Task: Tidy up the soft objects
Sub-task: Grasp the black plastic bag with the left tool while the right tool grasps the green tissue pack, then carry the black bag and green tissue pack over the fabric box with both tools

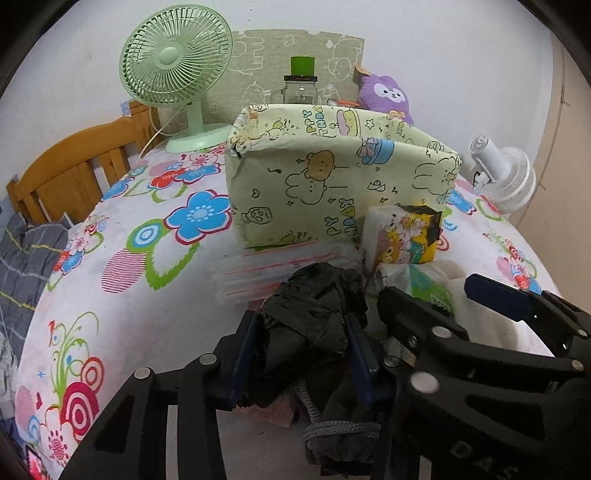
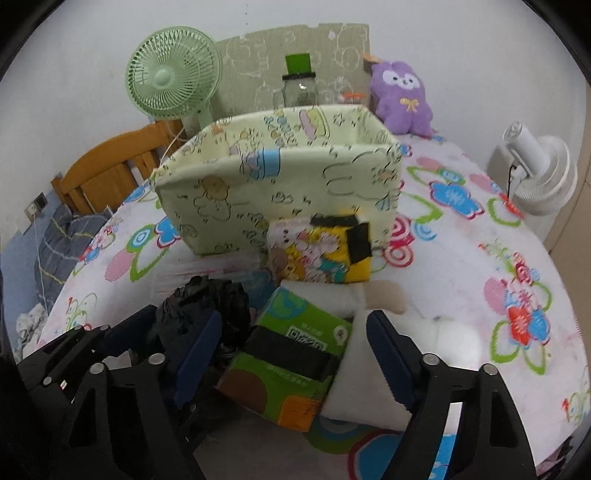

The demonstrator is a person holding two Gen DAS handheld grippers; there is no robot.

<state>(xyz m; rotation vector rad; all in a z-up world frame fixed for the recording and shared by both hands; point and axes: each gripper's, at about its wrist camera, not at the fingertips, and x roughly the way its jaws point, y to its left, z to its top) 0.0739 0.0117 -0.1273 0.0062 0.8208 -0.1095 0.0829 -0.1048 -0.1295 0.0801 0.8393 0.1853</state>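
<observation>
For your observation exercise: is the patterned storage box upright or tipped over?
Upright: the patterned storage box stands with its open top facing up on the bed.

I see a plain white wall [image 1: 424, 33] behind a bed covered by a white floral sheet [image 1: 147, 295], with a wooden headboard [image 1: 74, 162] at the left. A green desk fan [image 1: 177, 74] stands at the far edge, a white fan [image 2: 543, 173] at the right. Lighting is even and indoor.

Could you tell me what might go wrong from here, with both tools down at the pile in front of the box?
The left tool squeezes only loose folds of the black bundle; it could slip or trail its grey cord. The right tool straddles the green tissue pack, crowding the left. The tall box could be nudged.
</observation>
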